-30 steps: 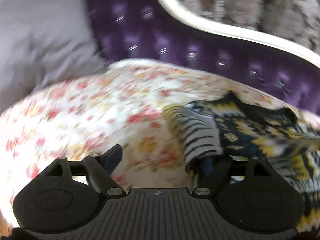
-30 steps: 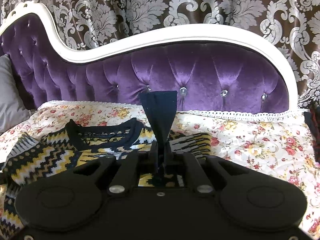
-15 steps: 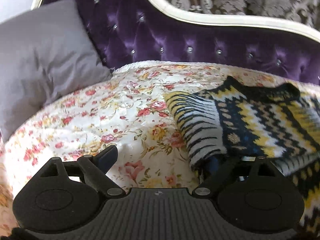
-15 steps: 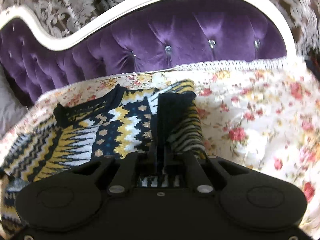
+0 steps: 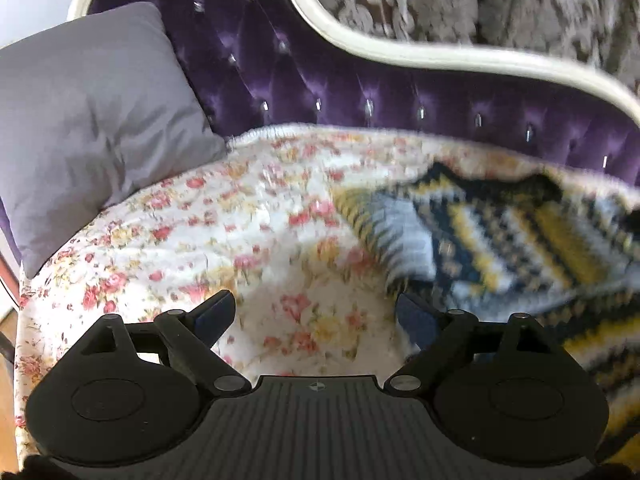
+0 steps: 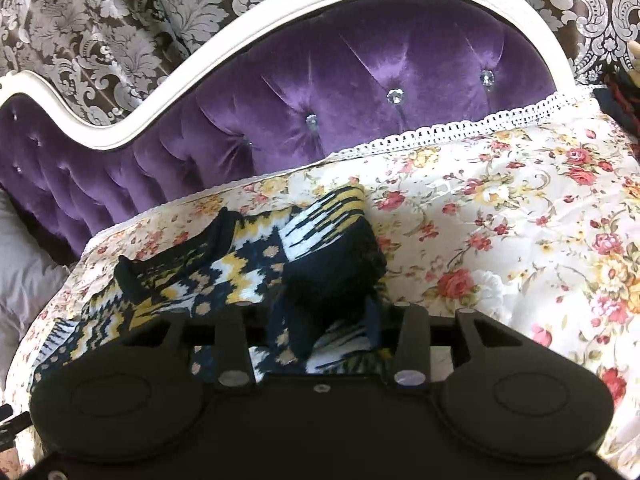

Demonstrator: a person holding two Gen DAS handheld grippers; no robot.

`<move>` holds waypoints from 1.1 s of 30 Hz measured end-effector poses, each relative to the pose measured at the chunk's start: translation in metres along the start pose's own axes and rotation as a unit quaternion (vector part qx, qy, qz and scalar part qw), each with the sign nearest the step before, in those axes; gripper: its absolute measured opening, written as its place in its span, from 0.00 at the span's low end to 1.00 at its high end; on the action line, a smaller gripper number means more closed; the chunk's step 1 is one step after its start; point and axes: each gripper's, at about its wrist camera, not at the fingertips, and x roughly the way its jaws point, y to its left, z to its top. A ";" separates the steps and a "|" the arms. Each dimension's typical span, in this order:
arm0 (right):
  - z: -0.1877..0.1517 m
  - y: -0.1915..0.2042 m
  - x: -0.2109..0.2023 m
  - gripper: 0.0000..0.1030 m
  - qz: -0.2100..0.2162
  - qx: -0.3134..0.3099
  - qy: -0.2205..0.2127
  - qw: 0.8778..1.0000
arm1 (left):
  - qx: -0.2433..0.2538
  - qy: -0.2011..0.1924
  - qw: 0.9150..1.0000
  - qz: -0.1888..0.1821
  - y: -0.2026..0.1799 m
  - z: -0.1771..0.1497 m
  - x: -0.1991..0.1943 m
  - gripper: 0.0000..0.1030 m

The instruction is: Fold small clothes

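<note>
A small knit sweater [image 6: 248,268] in navy, yellow and white zigzags lies on the floral bedspread [image 6: 520,208]. Its right sleeve [image 6: 332,236] is folded in over the body. My right gripper [image 6: 326,320] is open, and the dark sleeve cuff lies loose between its fingers. In the left wrist view the sweater [image 5: 500,240] is blurred at the right, its left sleeve [image 5: 392,232] folded in. My left gripper [image 5: 316,312] is open and empty over bare bedspread [image 5: 240,232], just left of the sweater.
A grey pillow [image 5: 92,104] leans at the left end. The purple tufted backrest [image 6: 360,92] with a white frame runs behind the bedspread. A patterned curtain [image 6: 120,20] hangs behind it. Dark cloth [image 6: 620,100] shows at the far right edge.
My right gripper lowered the sleeve onto the sweater and opened, letting it go. My left gripper drew back to the left off the sweater's sleeve and stays open.
</note>
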 end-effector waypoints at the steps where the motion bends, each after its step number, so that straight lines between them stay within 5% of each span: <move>1: 0.002 0.004 0.000 0.12 0.004 -0.015 -0.001 1.000 | -0.014 -0.005 1.000 -0.009 0.002 0.007 -0.002 0.86; 7: 0.003 0.018 -0.014 0.15 0.075 -0.071 -0.039 0.994 | -0.051 -0.033 0.996 -0.061 -0.013 0.052 0.012 0.88; 11: -0.003 0.009 0.003 0.20 -0.009 -0.095 -0.007 0.995 | -0.015 -0.001 0.998 -0.059 -0.043 0.054 0.050 0.88; 13: -0.007 0.001 0.002 0.31 -0.023 -0.099 -0.007 0.995 | 0.022 0.024 0.999 -0.034 -0.053 0.044 0.070 0.88; 15: -0.007 -0.006 -0.003 0.55 -0.044 -0.097 -0.014 0.994 | 0.053 0.049 0.997 0.002 -0.052 0.026 0.084 0.90; 17: -0.005 -0.014 -0.010 0.65 -0.055 -0.094 -0.024 0.994 | 0.024 0.038 0.999 -0.009 -0.037 0.013 0.086 1.00; 21: 0.006 -0.030 -0.015 0.81 -0.032 -0.076 -0.034 0.996 | -0.041 0.054 0.997 -0.032 -0.012 0.011 0.088 1.00; 33: 0.020 -0.027 0.043 0.85 0.050 -0.053 0.008 0.997 | -0.039 0.070 0.995 -0.063 -0.021 0.042 0.129 1.00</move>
